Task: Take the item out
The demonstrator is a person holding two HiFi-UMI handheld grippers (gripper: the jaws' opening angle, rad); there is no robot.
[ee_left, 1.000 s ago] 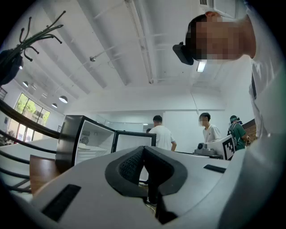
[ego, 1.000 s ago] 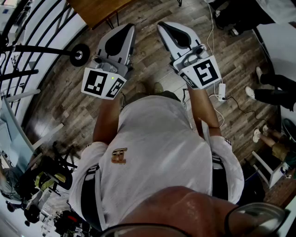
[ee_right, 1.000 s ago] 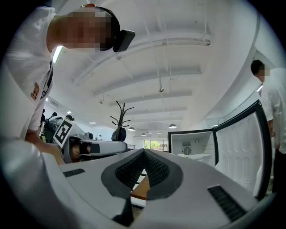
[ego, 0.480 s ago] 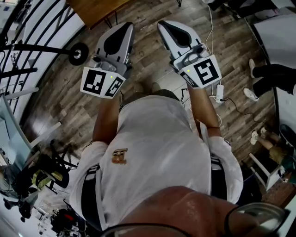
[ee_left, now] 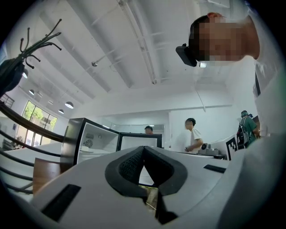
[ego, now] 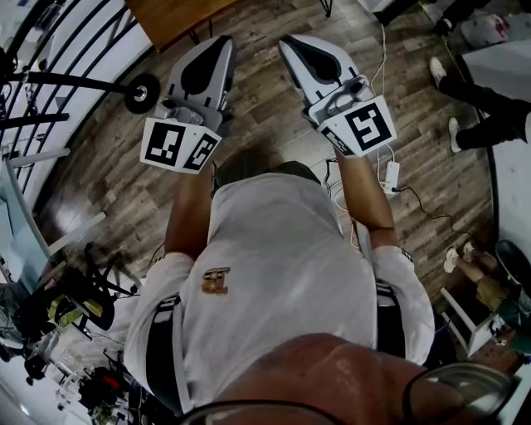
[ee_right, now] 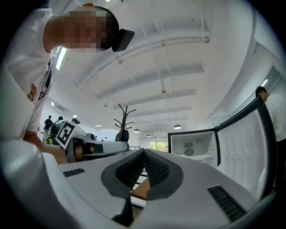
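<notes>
In the head view I hold both grippers out in front of my chest, over a wood floor. The left gripper [ego: 217, 43] has its jaws pressed together with nothing between them. My right gripper [ego: 290, 43] is likewise shut and empty. The left gripper view has its closed tips [ee_left: 143, 148] aimed toward a small black fridge [ee_left: 85, 141] that stands open across the room. In the right gripper view the closed tips [ee_right: 144, 151] point at that same open fridge [ee_right: 194, 145], its door [ee_right: 243, 143] swung wide. No item inside can be made out.
A wooden table [ego: 170, 15] stands ahead of the grippers. A wheeled metal frame [ego: 143, 93] is at the left. A power strip with cables [ego: 390, 176] lies on the floor at the right. A person's legs [ego: 481, 104] are at the far right; other people stand by the fridge.
Both grippers stay shut and nearly still, drifting slightly up in the picture. The person's legs at the right have moved toward the top of the view.
</notes>
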